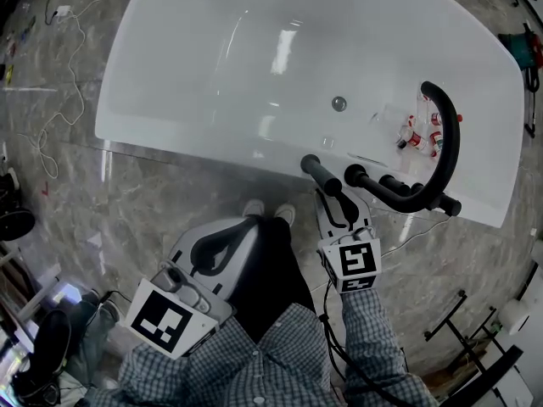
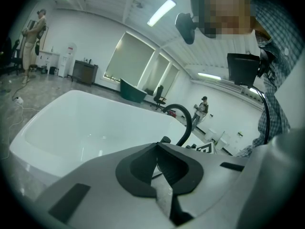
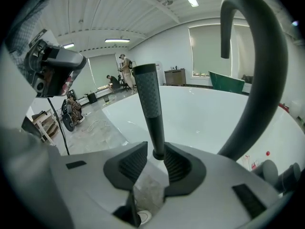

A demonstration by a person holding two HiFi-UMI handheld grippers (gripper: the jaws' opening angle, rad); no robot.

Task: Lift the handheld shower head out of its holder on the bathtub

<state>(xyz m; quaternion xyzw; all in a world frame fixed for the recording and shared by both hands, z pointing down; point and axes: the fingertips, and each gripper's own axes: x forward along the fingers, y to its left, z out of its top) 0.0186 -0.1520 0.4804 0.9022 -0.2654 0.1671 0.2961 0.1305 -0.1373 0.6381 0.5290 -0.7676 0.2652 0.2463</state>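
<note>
While parted and unclamped, straddles with the right gripper [image 3: 155, 163] the foot of the handheld shower head [image 3: 148, 99], long axis upright, seated on the bathtub [image 1: 212, 75] rim. Holds left gripper [image 2: 158, 151] shut, empty, farther back.

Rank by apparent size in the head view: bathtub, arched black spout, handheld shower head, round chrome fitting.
Largest first:
bathtub
arched black spout
handheld shower head, seen foreshortened, so likely longer than it looks
round chrome fitting
</note>
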